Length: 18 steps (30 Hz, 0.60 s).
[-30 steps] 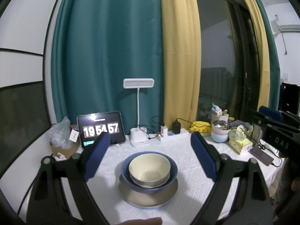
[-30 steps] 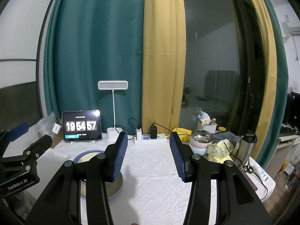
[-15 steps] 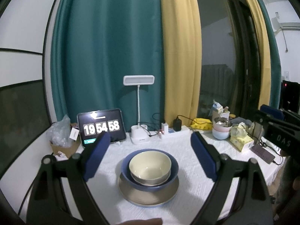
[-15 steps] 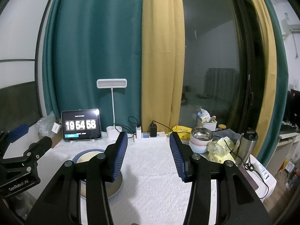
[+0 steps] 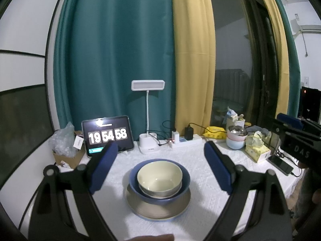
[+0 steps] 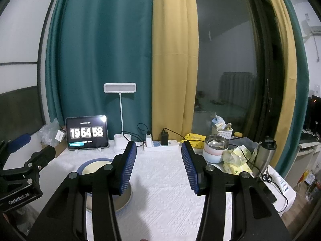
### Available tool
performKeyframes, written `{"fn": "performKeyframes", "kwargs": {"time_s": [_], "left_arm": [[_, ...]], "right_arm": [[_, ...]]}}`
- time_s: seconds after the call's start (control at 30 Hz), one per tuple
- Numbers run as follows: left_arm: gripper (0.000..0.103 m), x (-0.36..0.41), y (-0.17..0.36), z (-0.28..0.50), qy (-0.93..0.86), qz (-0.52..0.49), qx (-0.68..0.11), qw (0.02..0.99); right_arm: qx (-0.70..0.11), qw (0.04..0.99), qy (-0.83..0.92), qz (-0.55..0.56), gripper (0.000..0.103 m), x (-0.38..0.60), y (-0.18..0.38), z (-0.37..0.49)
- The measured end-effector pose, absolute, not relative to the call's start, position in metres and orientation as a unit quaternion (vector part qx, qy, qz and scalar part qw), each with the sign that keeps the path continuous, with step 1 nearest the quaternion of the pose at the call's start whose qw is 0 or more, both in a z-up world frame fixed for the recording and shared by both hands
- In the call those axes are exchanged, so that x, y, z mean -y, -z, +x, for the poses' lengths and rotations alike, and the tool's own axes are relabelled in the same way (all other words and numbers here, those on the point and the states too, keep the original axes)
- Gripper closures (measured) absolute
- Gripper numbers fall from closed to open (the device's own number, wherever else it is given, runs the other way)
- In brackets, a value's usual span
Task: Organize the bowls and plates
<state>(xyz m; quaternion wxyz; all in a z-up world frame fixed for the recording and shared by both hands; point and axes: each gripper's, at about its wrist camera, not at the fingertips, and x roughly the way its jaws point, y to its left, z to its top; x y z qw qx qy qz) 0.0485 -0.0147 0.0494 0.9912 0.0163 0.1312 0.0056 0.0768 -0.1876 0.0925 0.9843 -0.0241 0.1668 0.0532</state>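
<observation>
A cream bowl (image 5: 159, 177) sits nested in a blue bowl (image 5: 182, 188), which sits on a tan plate with a blue rim (image 5: 158, 210), all stacked on the white tablecloth. My left gripper (image 5: 160, 160) is open and empty, held above and just in front of the stack. My right gripper (image 6: 158, 164) is open and empty, to the right of the stack; its left finger hides part of the cream bowl (image 6: 94, 165) and plate (image 6: 125, 198). The left gripper's body (image 6: 22, 172) shows at the left edge of the right wrist view.
At the table's back stand a tablet clock (image 5: 108, 135), a white lamp (image 5: 148, 116) and a power strip (image 5: 185, 141). At the right are stacked pastel bowls with a steel one (image 6: 215, 149), tissue packs (image 6: 236, 160), a steel bottle (image 6: 265, 156) and a phone (image 5: 280, 165).
Both grippers have drawn back and risen slightly from the stack, staying open. The dishes have not moved.
</observation>
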Motion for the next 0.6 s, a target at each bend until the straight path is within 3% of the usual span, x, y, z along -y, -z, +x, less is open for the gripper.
{"fn": "performKeyframes", "kwargs": {"time_s": [0.6], "left_arm": [[0.014,0.019,-0.0492,0.0474,-0.005,0.017,-0.131,0.991]], "right_arm": [[-0.167,0.984,-0.054,-0.025,0.054,0.1887,-0.093,0.0778]]}}
